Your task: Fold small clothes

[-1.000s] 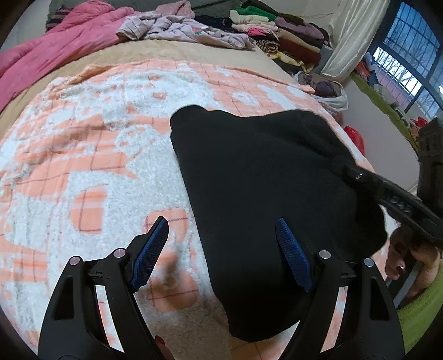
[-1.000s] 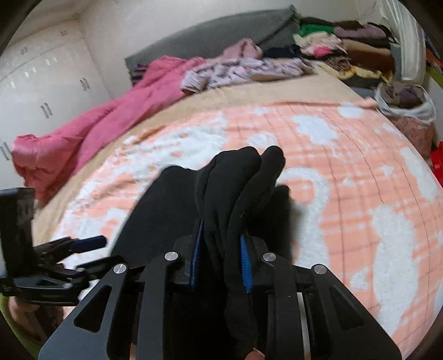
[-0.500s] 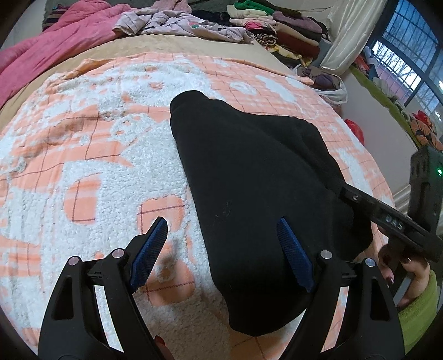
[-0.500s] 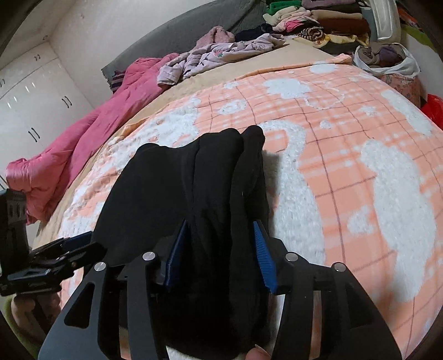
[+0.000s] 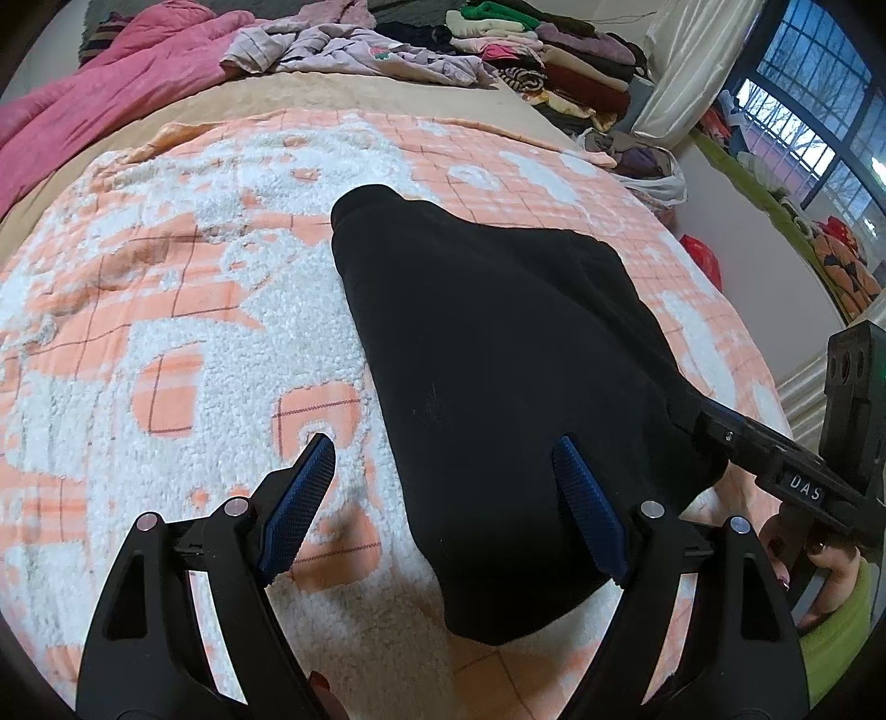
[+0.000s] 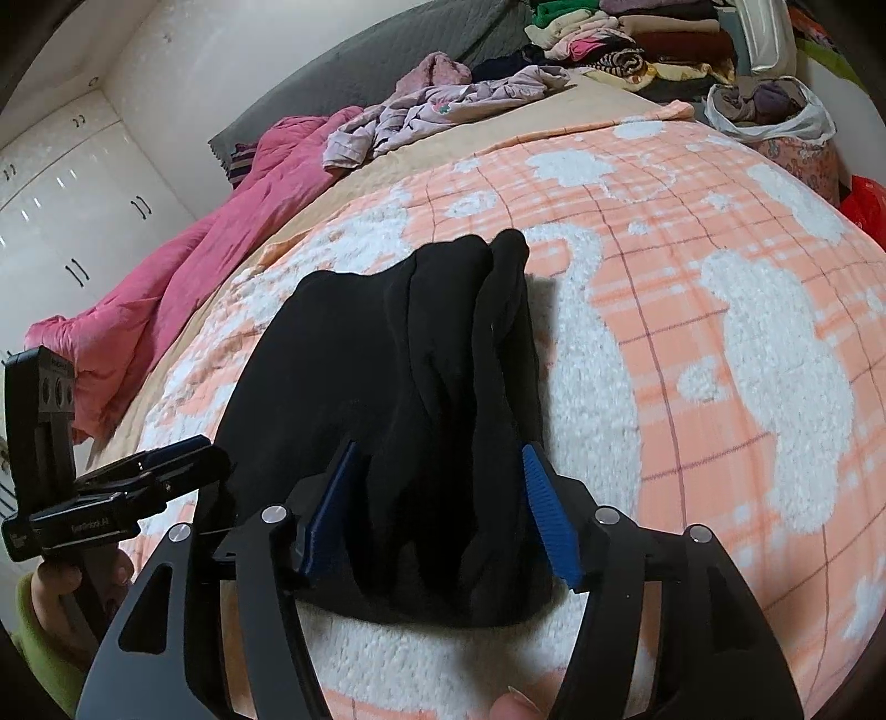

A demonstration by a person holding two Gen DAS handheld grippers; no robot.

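A small black garment (image 5: 498, 376) lies folded on the orange and white blanket (image 5: 166, 332). My left gripper (image 5: 443, 482) is open just above the garment's near left edge, one finger over the blanket, one over the cloth. My right gripper (image 6: 437, 476) is open, its blue pads either side of a bunched ridge of the same black garment (image 6: 398, 387), no longer pinching it. The right gripper also shows in the left wrist view (image 5: 775, 459) at the garment's right edge. The left gripper shows in the right wrist view (image 6: 160, 465) at the left.
A pink quilt (image 5: 99, 105) and loose lilac clothes (image 5: 354, 50) lie at the far side of the bed. Folded clothes (image 5: 554, 50) are stacked at the far right. A plastic bag of clothes (image 6: 775, 111) stands beside the bed. White wardrobe doors (image 6: 66, 210) are at the left.
My right gripper has opened and let go of the bunched black cloth, which has sunk onto the bed. The left gripper stayed open and shifted slightly over the garment.
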